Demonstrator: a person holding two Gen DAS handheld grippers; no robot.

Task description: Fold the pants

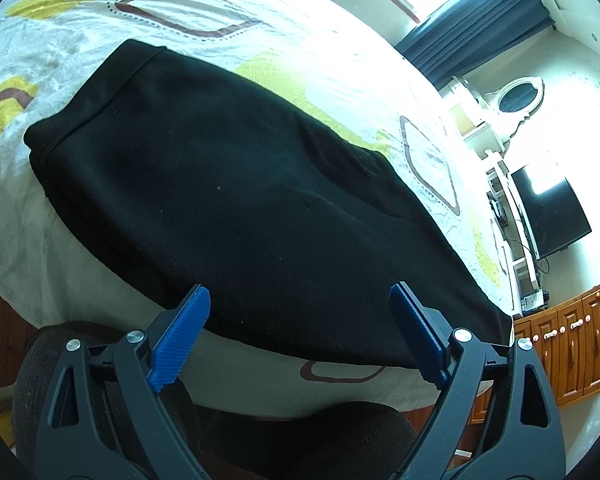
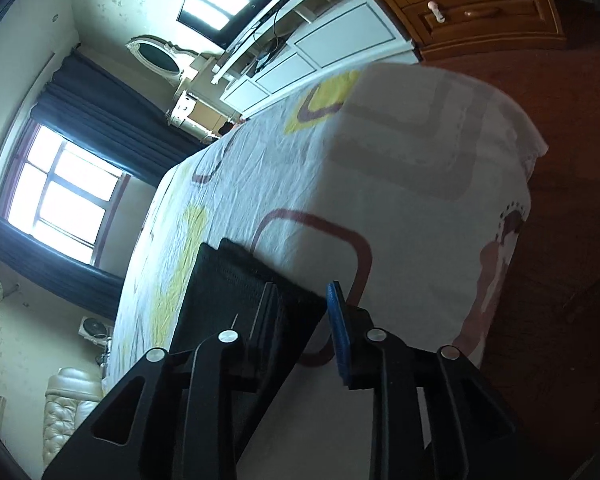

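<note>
Black folded fabric pants [image 1: 236, 184] flat on patterned white bedsheet [image 1: 204, 4]; left gripper [image 1: 300, 308] jaws wide apart, right gripper [image 2: 300, 312] jaws slightly parted, gripping nothing.

A bed [image 1: 228, 16] with a white cover patterned in yellow and brown fills the room's middle. Daylight floods through a window [image 2: 64, 196] hung with dark blue curtains [image 2: 112, 116]. Along the far wall stand a white dresser with an oval mirror [image 1: 516, 98], a dark television [image 1: 552, 210] and wooden cabinets [image 1: 568, 352]. The floor [image 2: 572, 152] is reddish brown.
</note>
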